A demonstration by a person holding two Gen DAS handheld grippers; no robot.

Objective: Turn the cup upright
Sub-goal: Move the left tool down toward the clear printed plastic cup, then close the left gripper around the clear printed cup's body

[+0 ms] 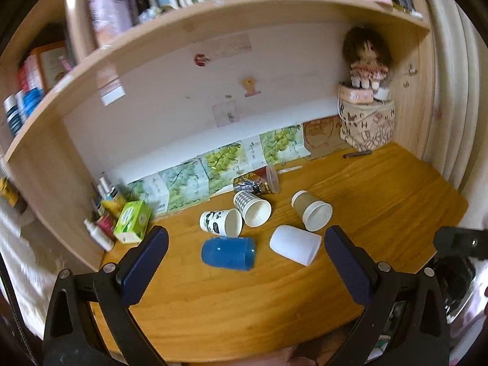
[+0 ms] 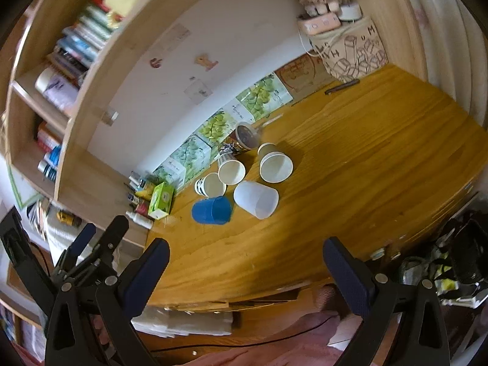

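Several cups lie on their sides on the wooden desk (image 1: pixel 381 189). A blue cup (image 1: pixel 228 253) lies nearest, with a white cup (image 1: pixel 295 244) to its right. Behind them lie a panda-print cup (image 1: pixel 221 221), a checked cup (image 1: pixel 252 208), a brown cup (image 1: pixel 311 210) and a clear printed cup (image 1: pixel 257 181). My left gripper (image 1: pixel 245 262) is open and empty, its fingers either side of the blue and white cups, above the desk. My right gripper (image 2: pixel 245 274) is open and empty over the desk's front edge, short of the blue cup (image 2: pixel 211 210) and white cup (image 2: pixel 256 199).
A green box (image 1: pixel 132 221) and small bottles (image 1: pixel 99 231) stand at the desk's left back corner. A printed fabric bin with a doll (image 1: pixel 366 128) stands at the back right, a pen (image 1: pixel 357 154) in front of it. Shelves of books run overhead.
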